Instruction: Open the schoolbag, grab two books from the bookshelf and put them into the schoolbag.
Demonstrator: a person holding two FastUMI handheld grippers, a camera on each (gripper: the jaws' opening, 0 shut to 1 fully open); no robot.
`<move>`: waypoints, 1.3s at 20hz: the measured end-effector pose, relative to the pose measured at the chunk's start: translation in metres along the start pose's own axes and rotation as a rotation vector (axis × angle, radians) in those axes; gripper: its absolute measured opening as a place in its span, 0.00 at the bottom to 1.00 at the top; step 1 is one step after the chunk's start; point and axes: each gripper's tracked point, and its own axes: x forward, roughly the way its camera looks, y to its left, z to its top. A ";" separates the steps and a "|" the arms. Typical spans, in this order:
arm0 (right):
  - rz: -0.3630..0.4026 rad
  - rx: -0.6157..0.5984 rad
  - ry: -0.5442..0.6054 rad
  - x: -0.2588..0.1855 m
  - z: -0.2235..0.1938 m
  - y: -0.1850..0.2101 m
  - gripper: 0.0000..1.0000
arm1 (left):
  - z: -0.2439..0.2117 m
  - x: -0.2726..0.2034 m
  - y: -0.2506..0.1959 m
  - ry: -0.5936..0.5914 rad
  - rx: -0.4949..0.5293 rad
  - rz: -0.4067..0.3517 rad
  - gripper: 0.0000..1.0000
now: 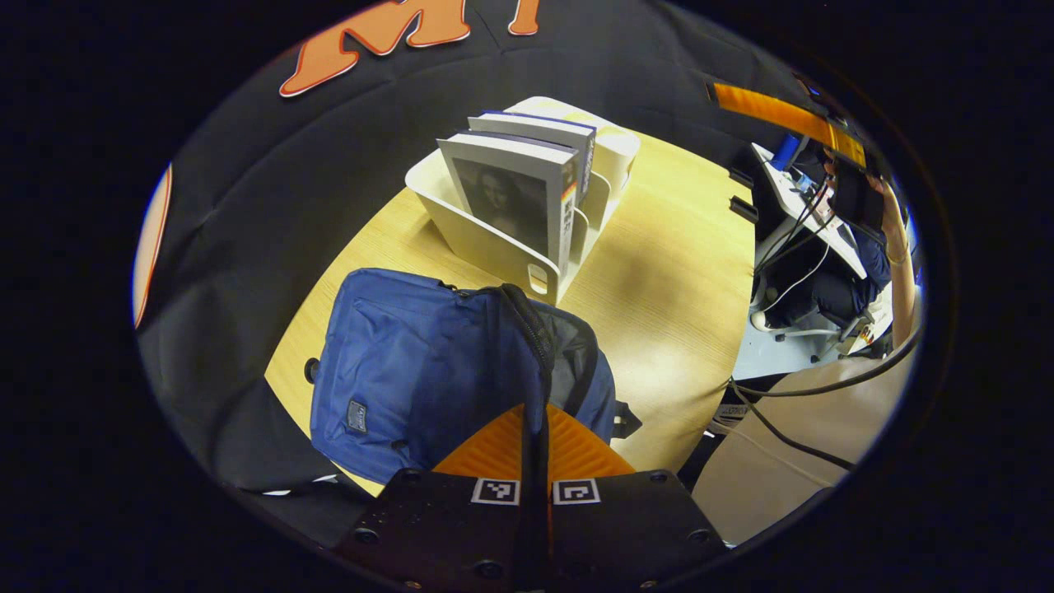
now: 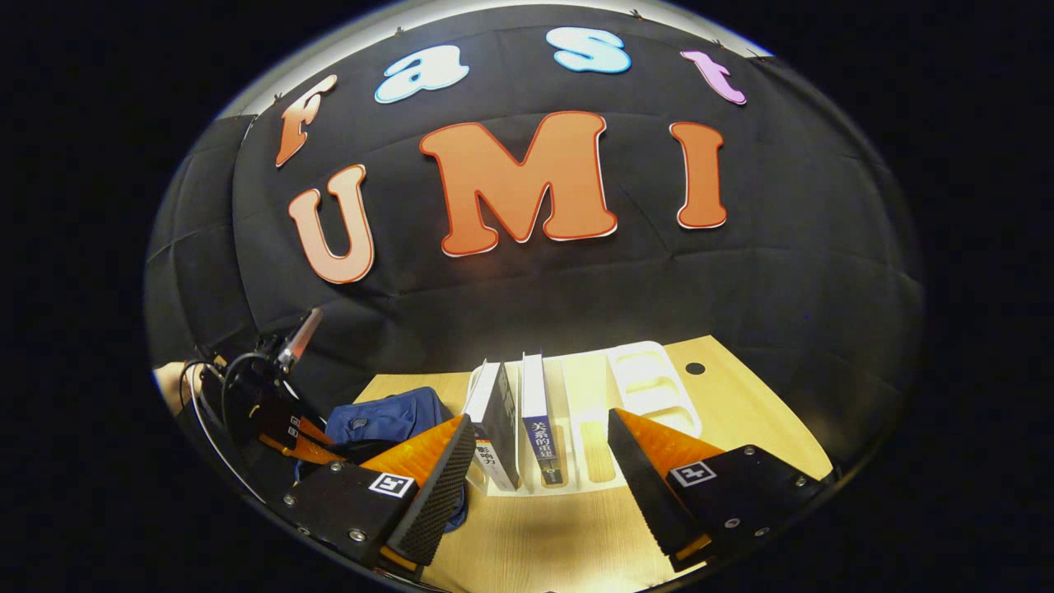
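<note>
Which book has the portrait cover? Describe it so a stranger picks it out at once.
Start at the wooden table, where a white bookshelf stands just beyond the blue schoolbag. Two books stand upright in its slots. Take the portrait book, nearest the schoolbag: its grey front cover carries a painted portrait, while the other book behind it shows no picture.

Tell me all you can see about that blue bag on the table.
The schoolbag is dark blue, of what looks like woven fabric, with a small patch low on its front. It stands upright on the wooden table, just in front of the white bookshelf; whether they touch is unclear. Its zipper is open at the top, showing a dark lining. The left gripper is closed on the edge of that opening. In the right gripper view the schoolbag sits left of the bookshelf.
</note>
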 end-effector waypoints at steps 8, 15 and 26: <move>0.033 0.000 0.177 0.053 0.010 0.045 0.97 | 0.002 -0.017 0.043 -0.072 -0.080 -0.076 0.01; 0.141 0.057 0.502 0.130 0.000 0.080 0.97 | 0.000 -0.021 0.054 -0.121 -0.147 -0.135 0.01; 0.057 0.028 0.799 0.190 -0.048 0.077 0.97 | -0.003 -0.016 0.060 -0.111 -0.161 -0.161 0.01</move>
